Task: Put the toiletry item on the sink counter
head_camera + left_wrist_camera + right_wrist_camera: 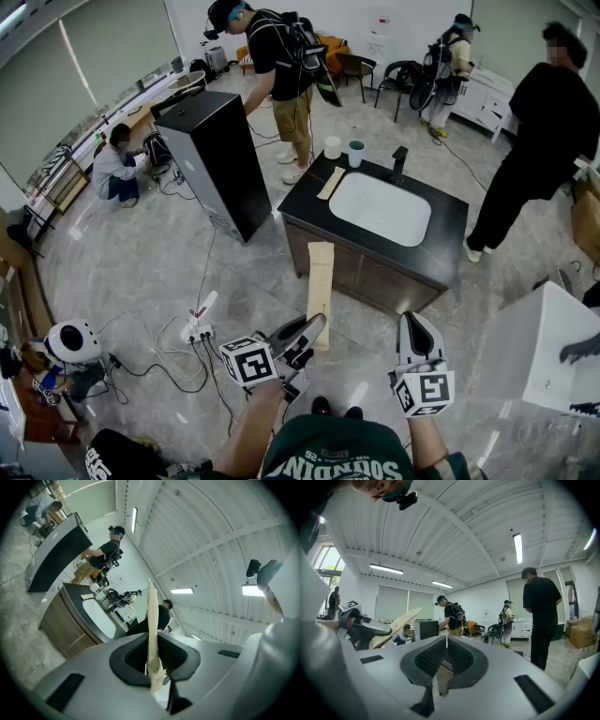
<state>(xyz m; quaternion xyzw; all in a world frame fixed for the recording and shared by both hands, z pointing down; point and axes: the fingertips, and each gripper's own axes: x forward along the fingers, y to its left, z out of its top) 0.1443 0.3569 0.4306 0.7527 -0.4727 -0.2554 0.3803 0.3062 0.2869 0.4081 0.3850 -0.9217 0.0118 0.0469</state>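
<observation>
Dark sink table (441, 246) with white basin (380, 208), frame centre. Lower centre, the left gripper (312, 333) clamps the bottom end of a long flat beige packet (321, 281), held in the air; its top overlaps the table's front. Lower right, the right gripper (413, 328) has its jaws together, empty.

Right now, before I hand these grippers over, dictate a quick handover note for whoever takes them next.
Grippers: left gripper shut on the long beige packet; right gripper shut, empty.
Things: sink counter stands ahead across the floor; a similar-looking packet lies on it beside the basin, near two cups.
Done: packet picked up.
Left: carry it over, set it on the counter, release.
</observation>
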